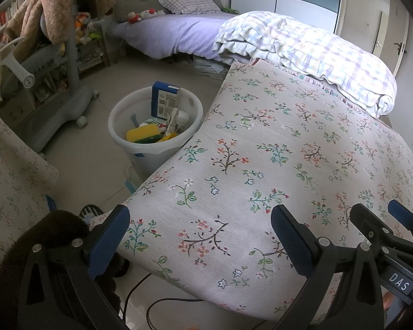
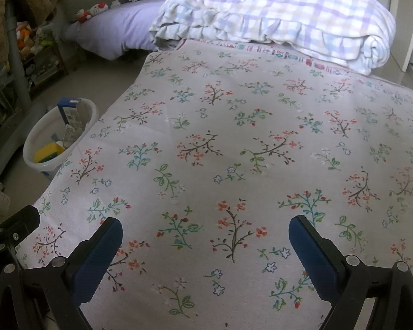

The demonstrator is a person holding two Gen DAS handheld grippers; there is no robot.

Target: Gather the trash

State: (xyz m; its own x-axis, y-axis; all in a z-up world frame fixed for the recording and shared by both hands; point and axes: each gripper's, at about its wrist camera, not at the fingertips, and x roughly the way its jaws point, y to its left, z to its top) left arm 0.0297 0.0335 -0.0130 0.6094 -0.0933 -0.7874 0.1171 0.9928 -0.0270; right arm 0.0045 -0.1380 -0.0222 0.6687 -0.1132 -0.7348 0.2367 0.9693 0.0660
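Left wrist view shows the left gripper [image 1: 201,236] and the right gripper [image 2: 205,243] both spread wide and empty over the bare floral tablecloth [image 2: 234,137], so sweep the surface for leftovers before quitting, since the trash sits in the white bin [image 1: 118,134] beside it.

Both wrist views overlook the floral cloth [image 1: 289,143] (closely).

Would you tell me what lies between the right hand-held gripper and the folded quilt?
Only bare floral cloth, seen in the right wrist view, between hand-held gripper and quilt.
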